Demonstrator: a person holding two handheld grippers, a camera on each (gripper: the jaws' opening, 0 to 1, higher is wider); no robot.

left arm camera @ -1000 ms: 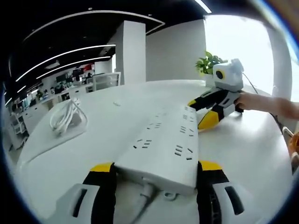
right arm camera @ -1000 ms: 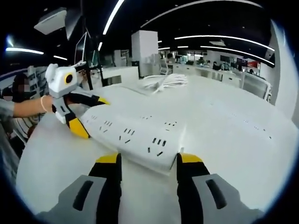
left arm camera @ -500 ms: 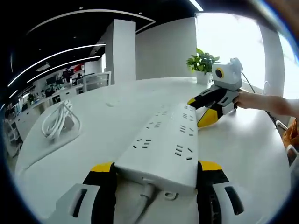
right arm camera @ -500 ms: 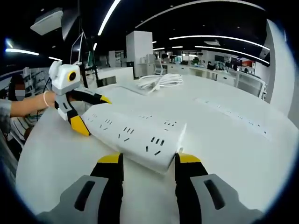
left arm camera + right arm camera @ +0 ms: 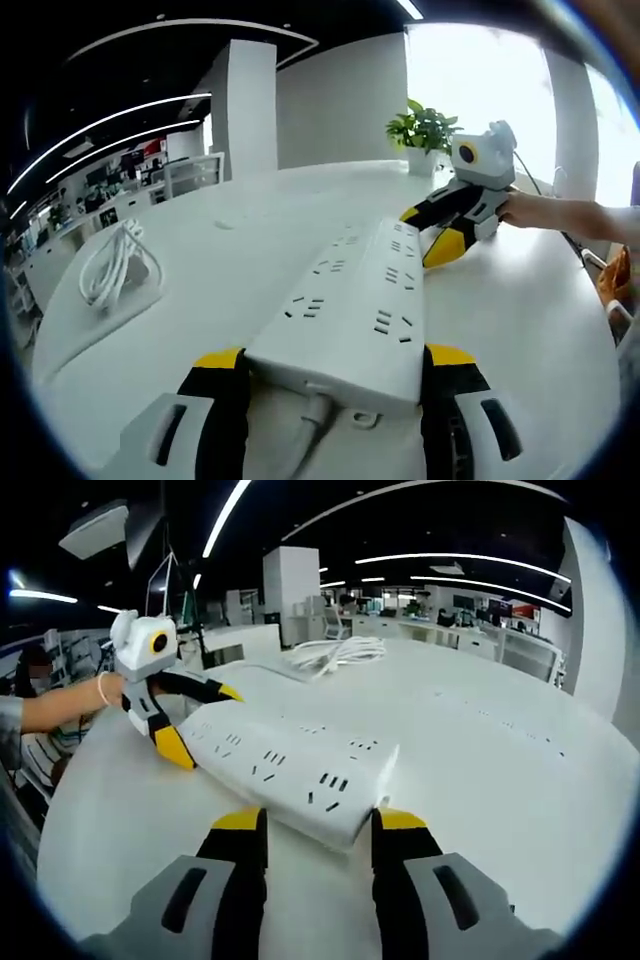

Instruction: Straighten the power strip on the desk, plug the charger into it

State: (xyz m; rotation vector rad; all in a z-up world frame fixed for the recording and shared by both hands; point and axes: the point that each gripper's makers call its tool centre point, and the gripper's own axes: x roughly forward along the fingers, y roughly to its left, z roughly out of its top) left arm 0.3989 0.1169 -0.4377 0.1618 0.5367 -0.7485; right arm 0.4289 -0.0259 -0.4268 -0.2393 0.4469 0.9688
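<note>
Your left gripper (image 5: 325,372) is pinching the cable end of the white power strip (image 5: 350,310), one yellow-tipped jaw pressed against each long side, with the cord (image 5: 312,425) running out toward the camera between them. Your right gripper (image 5: 312,825) is pinching the opposite end of the same power strip (image 5: 285,770) in the same way. The strip lies flat on the white desk (image 5: 230,260), well in from its edges, several rows of sockets facing up. No brand, label or writing can be read on it. In the left gripper view the right gripper (image 5: 440,225) appears at the strip's far end, held by a hand (image 5: 530,210). In the right gripper view the left gripper (image 5: 190,720) appears likewise, held by a hand (image 5: 105,688). The charger (image 5: 112,270), a white block with coiled white cable, rests near the desk's edge, well apart from the strip. A potted plant (image 5: 420,135) stands at the desk's far edge.
</note>
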